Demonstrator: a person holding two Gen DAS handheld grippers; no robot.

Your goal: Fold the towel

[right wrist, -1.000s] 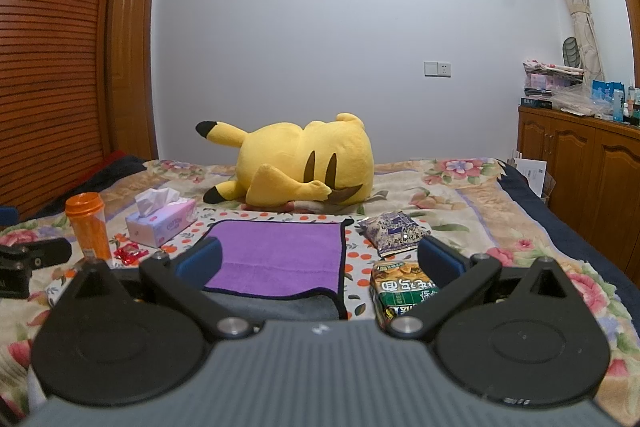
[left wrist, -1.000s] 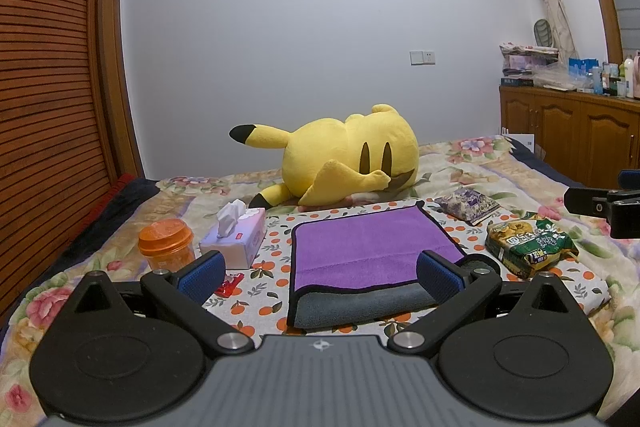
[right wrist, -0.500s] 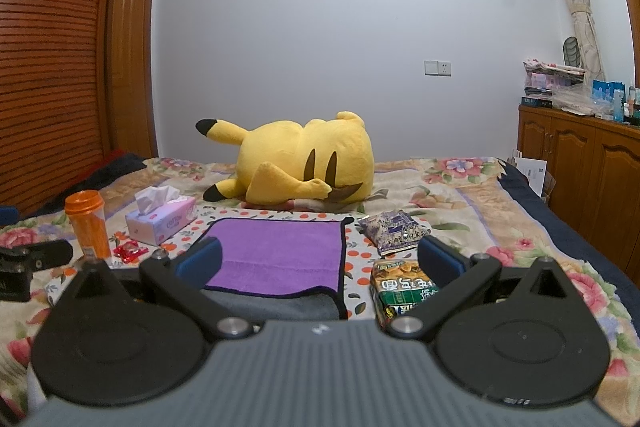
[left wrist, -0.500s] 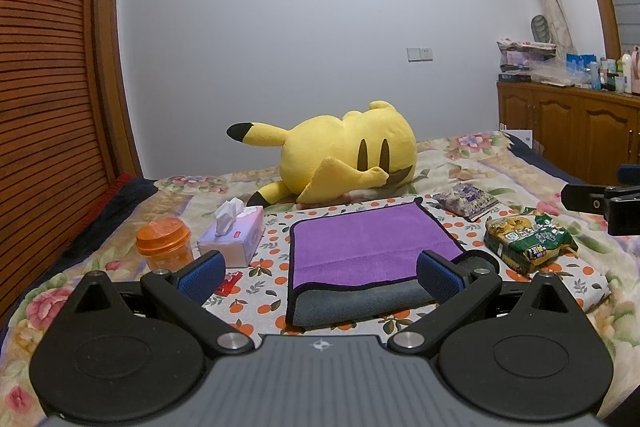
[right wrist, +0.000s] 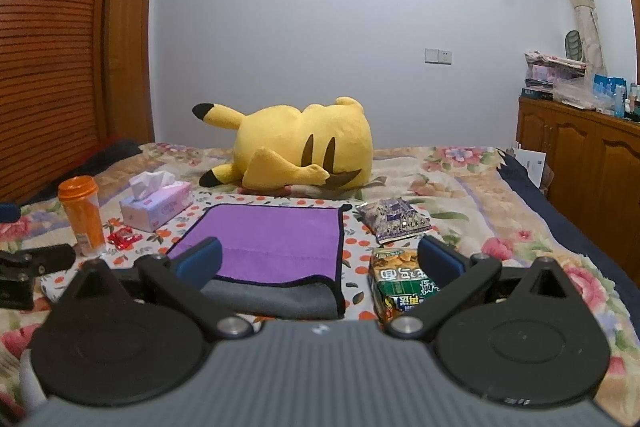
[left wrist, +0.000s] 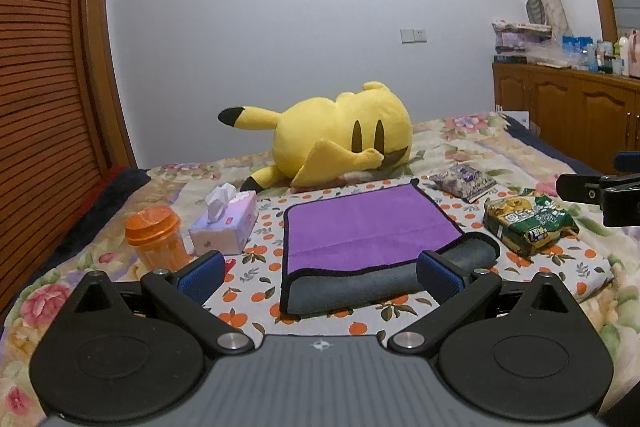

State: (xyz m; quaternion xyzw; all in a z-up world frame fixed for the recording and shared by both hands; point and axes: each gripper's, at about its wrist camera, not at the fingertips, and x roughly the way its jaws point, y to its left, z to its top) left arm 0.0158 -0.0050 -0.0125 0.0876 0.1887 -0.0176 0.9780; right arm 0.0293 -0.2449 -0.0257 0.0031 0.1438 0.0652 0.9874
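Since the earlier frame the left gripper (left wrist: 320,277) has come slightly nearer the towel (left wrist: 368,227), which lies folded on the bed ahead of both grippers; right gripper (right wrist: 320,261) also spread wide, empty.

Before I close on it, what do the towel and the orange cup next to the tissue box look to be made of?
The towel looks like soft microfiber or plush fleece: matte, fuzzy purple face, grey underside showing at the folded front edge, black stitched trim. The orange cup looks like translucent plastic: smooth, slightly glossy wall, opaque orange lid. Both gripper pads look like ribbed blue rubber, though that is a guess from texture.
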